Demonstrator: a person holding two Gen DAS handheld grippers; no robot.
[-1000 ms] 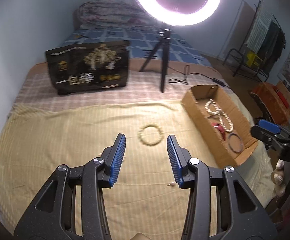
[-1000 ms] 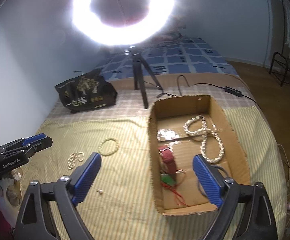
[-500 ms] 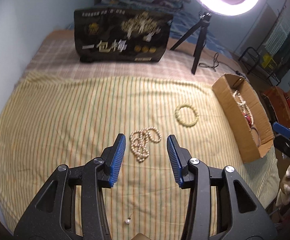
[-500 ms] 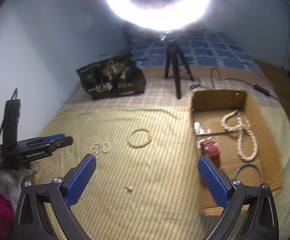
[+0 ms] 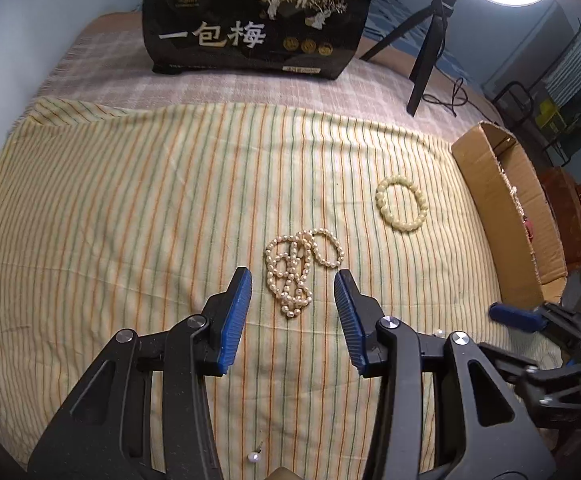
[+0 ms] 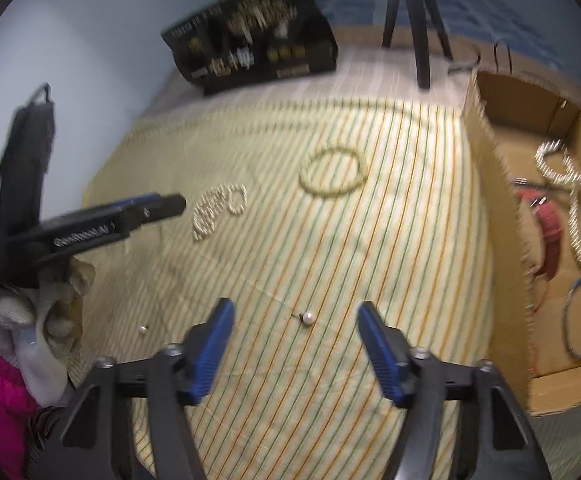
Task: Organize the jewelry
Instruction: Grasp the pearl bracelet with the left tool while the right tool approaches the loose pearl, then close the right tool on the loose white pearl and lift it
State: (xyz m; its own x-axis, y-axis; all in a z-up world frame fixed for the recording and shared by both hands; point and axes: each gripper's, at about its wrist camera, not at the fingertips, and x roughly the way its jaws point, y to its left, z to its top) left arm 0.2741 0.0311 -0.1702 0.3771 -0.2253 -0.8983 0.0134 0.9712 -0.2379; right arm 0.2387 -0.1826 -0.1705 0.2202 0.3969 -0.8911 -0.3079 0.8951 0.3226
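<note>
At frame centre, the tangled cream pearl necklace (image 5: pixel 296 270) on the yellow striped cloth (image 5: pixel 130 208) is framed untouched by the parted left gripper (image 5: pixel 293 314), while the right gripper (image 6: pixel 295 338), just narrowed yet empty, is aimed at a loose white pearl earring (image 6: pixel 308 319), apparently for boxing.

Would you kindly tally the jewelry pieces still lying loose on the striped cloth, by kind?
Pearl necklace: 1
Pale green bead bracelet: 1
Single pearl studs: 2
Total: 4
</note>
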